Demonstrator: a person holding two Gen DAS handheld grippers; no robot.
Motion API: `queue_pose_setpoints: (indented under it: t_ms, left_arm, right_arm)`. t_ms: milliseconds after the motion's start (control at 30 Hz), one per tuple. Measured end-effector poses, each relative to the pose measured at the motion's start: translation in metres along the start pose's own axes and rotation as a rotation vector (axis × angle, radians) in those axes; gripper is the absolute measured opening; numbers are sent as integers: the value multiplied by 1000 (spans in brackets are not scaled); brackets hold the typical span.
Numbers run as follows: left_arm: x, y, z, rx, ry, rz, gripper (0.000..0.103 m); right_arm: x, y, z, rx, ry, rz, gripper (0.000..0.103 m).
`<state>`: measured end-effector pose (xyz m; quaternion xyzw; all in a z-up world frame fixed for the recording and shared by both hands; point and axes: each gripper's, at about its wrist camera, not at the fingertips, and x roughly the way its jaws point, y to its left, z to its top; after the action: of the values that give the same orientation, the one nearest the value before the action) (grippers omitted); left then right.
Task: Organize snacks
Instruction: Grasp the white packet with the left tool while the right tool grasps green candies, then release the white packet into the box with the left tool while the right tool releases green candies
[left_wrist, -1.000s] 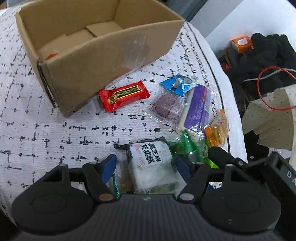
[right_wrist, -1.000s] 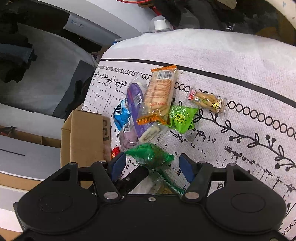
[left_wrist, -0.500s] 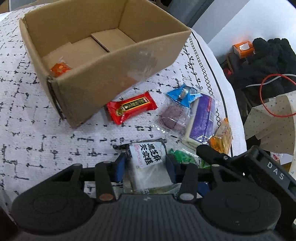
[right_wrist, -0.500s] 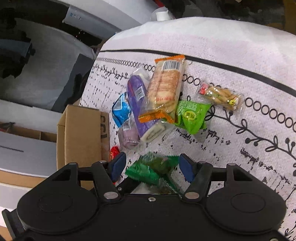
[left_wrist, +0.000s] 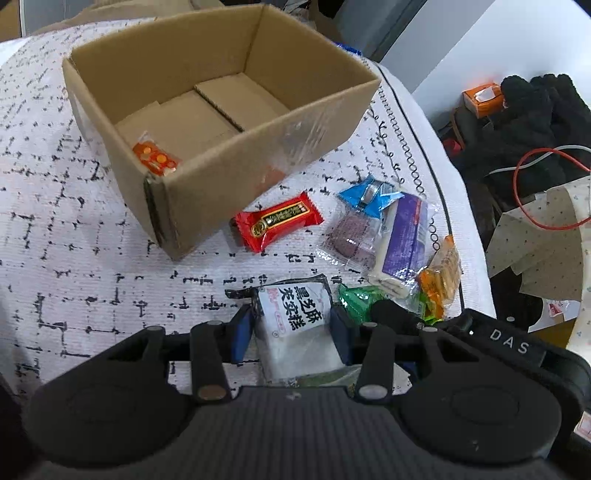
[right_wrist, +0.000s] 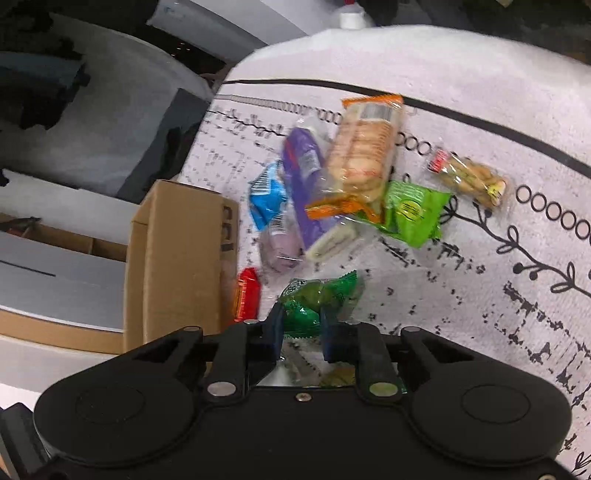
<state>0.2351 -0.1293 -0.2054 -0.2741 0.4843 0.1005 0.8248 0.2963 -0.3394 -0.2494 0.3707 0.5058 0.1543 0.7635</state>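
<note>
At the bottom centre of the left wrist view, the left gripper (left_wrist: 291, 334) has its blue fingers pressed against both sides of a white cake packet (left_wrist: 295, 328) with black print, holding it over the patterned cloth (left_wrist: 55, 229). The open box (left_wrist: 221, 122) fills the upper left of that frame, with one small orange packet (left_wrist: 155, 160) in its near corner. Just right of the box lies a red candy (left_wrist: 277, 223). Further right sits a cluster that touches and overlaps: a blue packet (left_wrist: 369, 194), a clear pouch (left_wrist: 349, 236) with a purplish cake, a purple bar (left_wrist: 404, 236) and an orange biscuit pack (left_wrist: 439, 280).

In the lower centre of the right wrist view, the right gripper (right_wrist: 303, 326) is nearly closed on a green packet (right_wrist: 317, 297), its fingers pinching the near end. The box (right_wrist: 173, 266) stands at the left, the red candy (right_wrist: 246, 293) beside it. Above, in mid frame, are the blue packet (right_wrist: 266, 195), purple bar (right_wrist: 304, 184), biscuit pack (right_wrist: 362, 155), a lime packet (right_wrist: 413, 212) and, apart at the right, a clear snack pack (right_wrist: 469, 177). This view is blurred.
</note>
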Motion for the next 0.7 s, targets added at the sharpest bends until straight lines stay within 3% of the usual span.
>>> queue_pose_setpoints:
  t_ms: [300,700]
  left_arm:
    - [-39,-6,6,34,-71,-15,44]
    - [-86,-1,27,44,-160,-19,44]
  right_arm:
    - [-21,11,0,-30,-44,69,17]
    - [-40,36,2,-94,-115,227,17]
